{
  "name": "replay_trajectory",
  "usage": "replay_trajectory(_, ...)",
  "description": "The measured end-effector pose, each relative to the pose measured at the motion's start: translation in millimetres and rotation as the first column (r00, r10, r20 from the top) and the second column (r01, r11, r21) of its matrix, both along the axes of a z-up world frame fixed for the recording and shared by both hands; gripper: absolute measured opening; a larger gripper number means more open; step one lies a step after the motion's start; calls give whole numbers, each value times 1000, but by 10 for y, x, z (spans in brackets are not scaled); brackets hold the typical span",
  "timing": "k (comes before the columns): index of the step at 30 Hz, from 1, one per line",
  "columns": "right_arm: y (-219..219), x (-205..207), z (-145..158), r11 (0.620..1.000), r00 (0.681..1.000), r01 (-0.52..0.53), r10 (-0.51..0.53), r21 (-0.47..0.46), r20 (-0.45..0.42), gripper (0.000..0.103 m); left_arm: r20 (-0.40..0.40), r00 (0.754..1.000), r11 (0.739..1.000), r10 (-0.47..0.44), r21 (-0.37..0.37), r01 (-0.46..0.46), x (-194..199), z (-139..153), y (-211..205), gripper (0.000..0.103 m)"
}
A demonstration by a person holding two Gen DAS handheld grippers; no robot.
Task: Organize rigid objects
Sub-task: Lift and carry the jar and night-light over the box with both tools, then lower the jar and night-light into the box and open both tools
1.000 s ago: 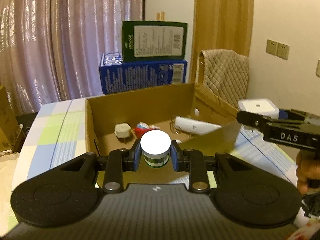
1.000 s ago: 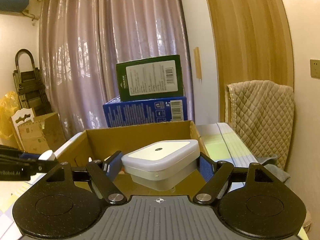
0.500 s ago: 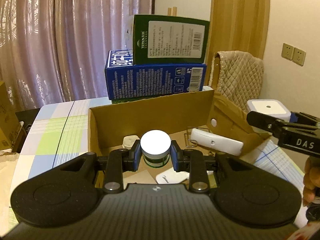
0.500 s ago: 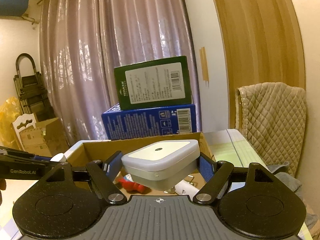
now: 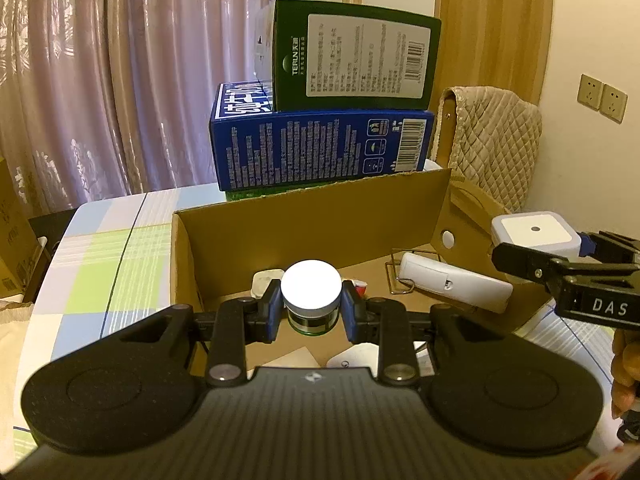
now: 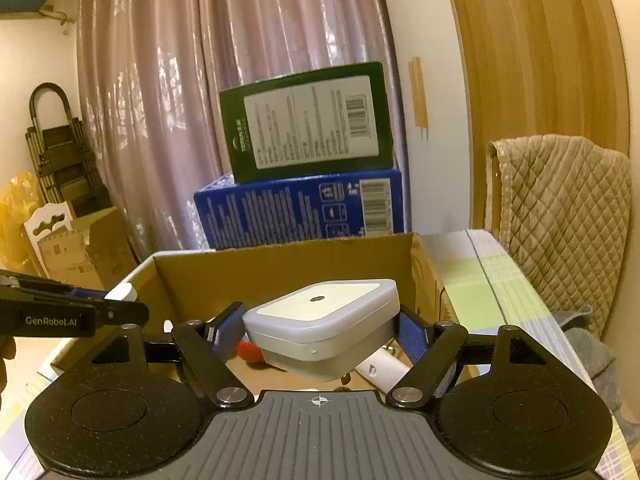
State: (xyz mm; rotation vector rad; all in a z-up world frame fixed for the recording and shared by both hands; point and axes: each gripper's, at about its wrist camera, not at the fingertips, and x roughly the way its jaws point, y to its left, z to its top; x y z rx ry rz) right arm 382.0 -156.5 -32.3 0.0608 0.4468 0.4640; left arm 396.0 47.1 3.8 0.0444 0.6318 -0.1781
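My left gripper (image 5: 311, 308) is shut on a small green jar with a white lid (image 5: 311, 290), held over the near part of an open cardboard box (image 5: 304, 216). My right gripper (image 6: 320, 330) is shut on a square white device (image 6: 324, 328), tilted, held above the same cardboard box (image 6: 280, 268). In the left wrist view the right gripper (image 5: 560, 264) comes in from the right with the white device (image 5: 534, 232) over the box's right flap. Inside the box lie a long white device (image 5: 452, 286), a white plug (image 5: 262, 280), a red item (image 5: 360, 287) and a wire clip (image 5: 396, 276).
A blue carton (image 5: 320, 152) with a green carton (image 5: 352, 56) on top stands behind the box. The table has a checked cloth (image 5: 108, 256). A quilted chair back (image 5: 492, 140) is at the right, curtains behind. A person's hand (image 5: 624, 364) holds the right gripper.
Both grippers have moved forward toward and over the cardboard box with their objects still held; the box and the cartons behind it look nearer and more of the box's inside shows.
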Motion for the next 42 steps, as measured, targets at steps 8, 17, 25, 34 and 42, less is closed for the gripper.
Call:
replay_trajectory(8,-7,73,-33,1000,1000,-3,3,-1,-28,75,-28,1000,1000,9,-6,-9,71,-71,47,25)
replay_trajectory(17,-20,217,-107,1000,997,-5,4,-3,-72,75,-50,999,1000,16,-19,-17,213,-143,80,25)
replay_trajectory(25,17,357,-89,1000,995,3,-2,10,-102,75,-93,995,997,33,-64,-39,408,-169,151,25)
replay_trajectory(34,237,642,-1,999,982,-40,36,-20,-187,75,-151,987,998,60,-26,-65,691,-214,214,25)
replay_trajectory(42,330,767,-14,997,969,-54,41,-47,-243,75,-188,979,996,81,-28,-88,777,-296,262,25)
